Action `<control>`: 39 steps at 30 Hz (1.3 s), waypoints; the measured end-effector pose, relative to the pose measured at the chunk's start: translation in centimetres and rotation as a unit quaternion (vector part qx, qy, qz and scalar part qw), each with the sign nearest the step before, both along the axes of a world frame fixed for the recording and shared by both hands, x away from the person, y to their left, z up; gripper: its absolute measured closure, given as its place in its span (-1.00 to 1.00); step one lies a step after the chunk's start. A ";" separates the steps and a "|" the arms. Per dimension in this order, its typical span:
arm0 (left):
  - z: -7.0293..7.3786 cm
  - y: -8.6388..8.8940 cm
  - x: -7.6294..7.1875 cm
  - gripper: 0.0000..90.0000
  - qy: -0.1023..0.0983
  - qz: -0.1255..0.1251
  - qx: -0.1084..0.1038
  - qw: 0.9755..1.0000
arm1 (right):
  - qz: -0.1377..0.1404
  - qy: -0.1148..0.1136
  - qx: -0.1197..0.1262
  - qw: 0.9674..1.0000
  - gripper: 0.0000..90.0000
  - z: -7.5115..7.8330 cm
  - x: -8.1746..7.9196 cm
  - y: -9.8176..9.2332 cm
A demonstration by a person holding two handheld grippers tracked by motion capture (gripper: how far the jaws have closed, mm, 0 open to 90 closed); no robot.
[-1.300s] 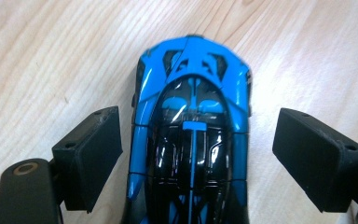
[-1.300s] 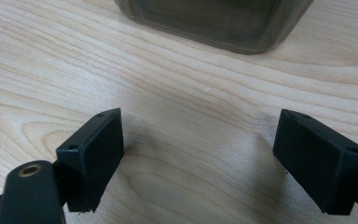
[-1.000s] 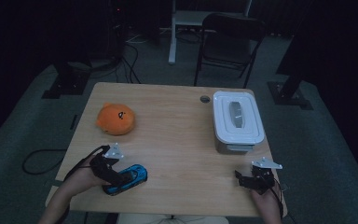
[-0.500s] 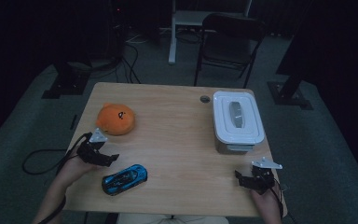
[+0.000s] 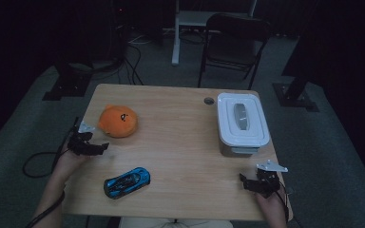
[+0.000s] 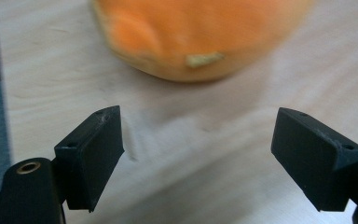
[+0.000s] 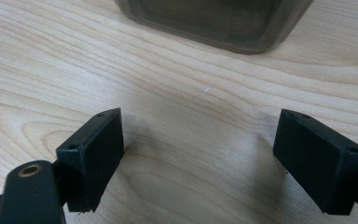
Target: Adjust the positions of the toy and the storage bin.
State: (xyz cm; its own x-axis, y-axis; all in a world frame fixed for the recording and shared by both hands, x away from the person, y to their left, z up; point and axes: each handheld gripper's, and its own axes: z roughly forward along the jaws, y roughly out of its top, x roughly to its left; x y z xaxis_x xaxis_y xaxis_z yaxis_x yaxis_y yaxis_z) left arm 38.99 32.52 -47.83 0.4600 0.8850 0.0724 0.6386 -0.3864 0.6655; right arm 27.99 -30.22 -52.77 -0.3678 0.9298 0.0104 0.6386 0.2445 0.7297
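An orange plush toy (image 5: pixel 119 120) lies on the left part of the wooden table (image 5: pixel 171 137). My left gripper (image 5: pixel 100 147) sits just in front of it near the table's left edge, open, with nothing between its jaws. In the left gripper view the plush toy (image 6: pixel 200 37) is close ahead of my left gripper (image 6: pixel 198 149). A blue toy car (image 5: pixel 127 182) rests near the front edge, right of that hand. My right gripper (image 5: pixel 245 182) stands open at the front right; in the right gripper view the gripper (image 7: pixel 199 151) is empty, facing the box's wall (image 7: pixel 214 21).
A white lidded box (image 5: pixel 242 122) stands at the right side of the table, with a small round hole (image 5: pixel 209 100) in the tabletop beside it. A folding chair (image 5: pixel 233 42) and cables on the floor lie beyond the far edge.
My left gripper has moved left and away from the blue car, up to the front of the orange plush toy. The car stays where it was. My right gripper has not moved.
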 end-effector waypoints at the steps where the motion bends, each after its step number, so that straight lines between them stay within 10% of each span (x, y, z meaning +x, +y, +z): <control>1: 0.0 0.2 0.3 -0.58 0.000 0.001 -0.010 1.000 | 0.000 0.000 0.000 1.000 -0.65 0.0 0.0 0.0; 9: -0.3 1.2 2.4 -0.45 -0.012 0.029 0.001 1.000 | 0.000 0.000 0.000 1.000 -0.65 0.0 0.0 0.0; 21: 0.1 0.7 3.7 -0.06 -0.022 0.001 0.026 0.999 | -0.001 0.000 0.000 1.000 -0.65 0.0 0.0 0.0; 39: 0.3 -1.4 1.9 0.77 -0.014 -0.006 0.041 0.999 | -0.005 0.000 0.000 1.000 -0.65 0.0 0.0 0.0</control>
State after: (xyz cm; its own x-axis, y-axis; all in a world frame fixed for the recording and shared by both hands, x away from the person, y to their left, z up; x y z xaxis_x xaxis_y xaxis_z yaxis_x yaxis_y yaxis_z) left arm 40.87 31.16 -47.58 0.4678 0.8697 0.1576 0.6145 -0.4482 0.6493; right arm 28.00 -30.25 -52.77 -0.3592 0.9332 0.0114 0.6413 0.2379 0.7295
